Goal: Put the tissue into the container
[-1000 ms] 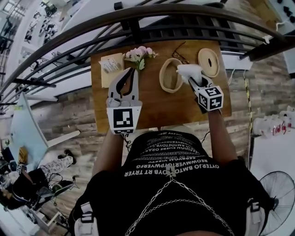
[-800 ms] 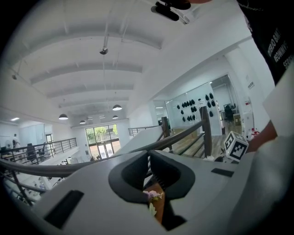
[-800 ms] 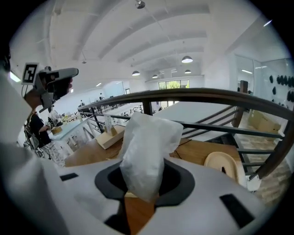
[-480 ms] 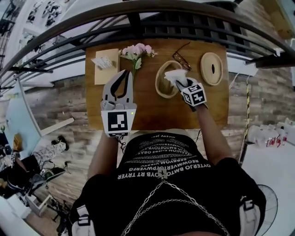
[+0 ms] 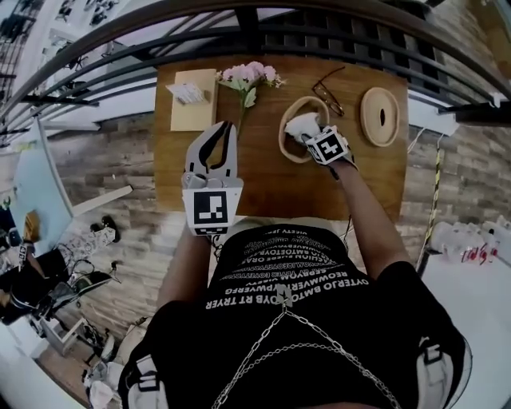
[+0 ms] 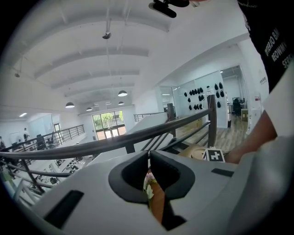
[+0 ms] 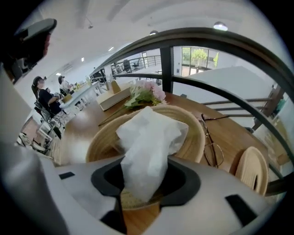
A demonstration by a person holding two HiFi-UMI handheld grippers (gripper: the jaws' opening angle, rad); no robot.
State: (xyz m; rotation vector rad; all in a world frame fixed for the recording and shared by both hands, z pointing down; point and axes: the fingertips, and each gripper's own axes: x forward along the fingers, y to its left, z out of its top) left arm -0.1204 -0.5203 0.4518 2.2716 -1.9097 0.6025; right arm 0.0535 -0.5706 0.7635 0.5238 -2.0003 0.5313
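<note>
A white crumpled tissue (image 5: 302, 124) hangs over the round wooden container (image 5: 286, 136) on the wooden table (image 5: 263, 188). My right gripper (image 5: 313, 137) reaches over the container's near rim. In the right gripper view the tissue (image 7: 147, 147) stands between the jaws, which are opening, with dark gaps showing on both sides of it. Its lower end dangles into the container (image 7: 98, 137). My left gripper (image 5: 224, 128) hovers over the table's left half, its tips meeting and nothing between them. The left gripper view shows the same closed tips (image 6: 149, 158).
A wooden lid with a slot (image 5: 380, 116) lies right of the container. Glasses (image 5: 329, 89) lie behind it. Pink flowers (image 5: 249, 78) and a tissue box (image 5: 192, 100) are at the back left. A dark railing (image 5: 239, 16) runs behind the table.
My right gripper has carried the tissue left, from beside the lid to over the container, and lowered it towards the inside. The left gripper has hardly moved.
</note>
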